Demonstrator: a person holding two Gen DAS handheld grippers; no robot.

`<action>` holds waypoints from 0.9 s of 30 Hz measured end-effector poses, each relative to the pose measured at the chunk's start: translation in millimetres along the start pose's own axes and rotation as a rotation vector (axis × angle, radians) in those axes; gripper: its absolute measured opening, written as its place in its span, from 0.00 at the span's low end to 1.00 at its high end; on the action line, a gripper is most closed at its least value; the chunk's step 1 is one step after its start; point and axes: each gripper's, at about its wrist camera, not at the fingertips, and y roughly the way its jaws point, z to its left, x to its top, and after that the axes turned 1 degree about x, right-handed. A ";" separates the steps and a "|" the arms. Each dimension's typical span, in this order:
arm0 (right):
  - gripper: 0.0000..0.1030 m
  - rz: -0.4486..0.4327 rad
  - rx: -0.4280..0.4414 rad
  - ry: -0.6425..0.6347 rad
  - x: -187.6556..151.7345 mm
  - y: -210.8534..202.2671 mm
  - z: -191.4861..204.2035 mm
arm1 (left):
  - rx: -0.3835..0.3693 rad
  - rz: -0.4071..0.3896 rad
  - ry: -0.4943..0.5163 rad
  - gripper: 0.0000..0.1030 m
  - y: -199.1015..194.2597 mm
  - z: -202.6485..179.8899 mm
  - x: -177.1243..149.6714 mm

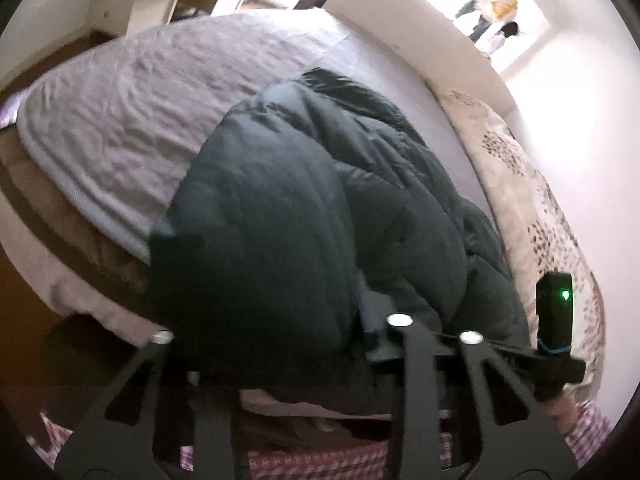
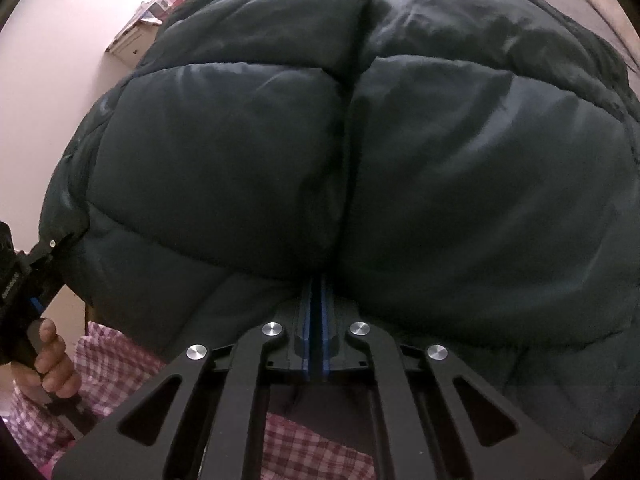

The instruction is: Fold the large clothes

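A: Start at the bottom of the right wrist view. What is the right gripper (image 2: 315, 300) doing?

B: Its blue-lined fingers (image 2: 306, 336) are pressed nearly together at the lower centre, their tips buried in the seam of the dark puffer jacket (image 2: 360, 152). I'd call that clenched on the jacket's edge

A: And the left gripper (image 1: 280, 340)?

B: In the left wrist view the dark padding bulges over the lower centre and hides the fingertips, so I cannot tell how the jaws stand. In the right wrist view the same tool sits at the left edge, touching the jacket's side, with the person's hand (image 2: 52, 364) around its handle

A: Where is the jacket itself?

B: Heaped on the bed (image 1: 100, 128), mid-frame in the left view, draped from the grey quilted cover toward the near edge. It fills almost the whole right view

A: How will it handle?

B: My guess: soft, bulky, springy. The quilted chambers look full of air, so folds will probably puff back open, and the smooth shell may slip. It's likely light for its size

A: Where to hold?

B: At the hem or front edge by the seam, where layers pinch thin, not on a fat chamber

A: Farther back?

B: A floral duvet (image 1: 540, 208) along the right, a pale headboard (image 1: 420, 32) at the upper right, then a bright window (image 1: 500, 12)
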 end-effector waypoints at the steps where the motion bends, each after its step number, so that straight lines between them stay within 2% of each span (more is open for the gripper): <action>1: 0.01 0.002 0.003 0.005 -0.4 -2.6 -3.0 | 0.004 -0.010 0.018 0.22 -3.2 -4.0 -1.0; 7: 0.01 0.001 0.000 0.017 1.0 -7.2 -14.1 | -0.004 -0.051 0.076 0.20 -20.0 -19.8 -2.2; 16: 0.01 -0.004 0.065 0.068 -4.6 -23.9 -28.1 | 0.008 -0.037 0.034 0.20 -17.5 -12.5 1.5; 18: 0.05 -0.005 0.091 0.062 -7.0 -34.0 -29.4 | 0.006 -0.039 0.035 0.20 -17.8 -12.8 1.3; 23: 0.06 -0.155 0.109 0.038 7.3 -85.7 -32.6 | 0.004 -0.038 0.031 0.20 -17.8 -12.7 1.5; 27: 0.05 -0.212 0.079 0.074 48.7 -95.6 -41.8 | 0.001 -0.039 0.031 0.20 -18.1 -13.3 1.4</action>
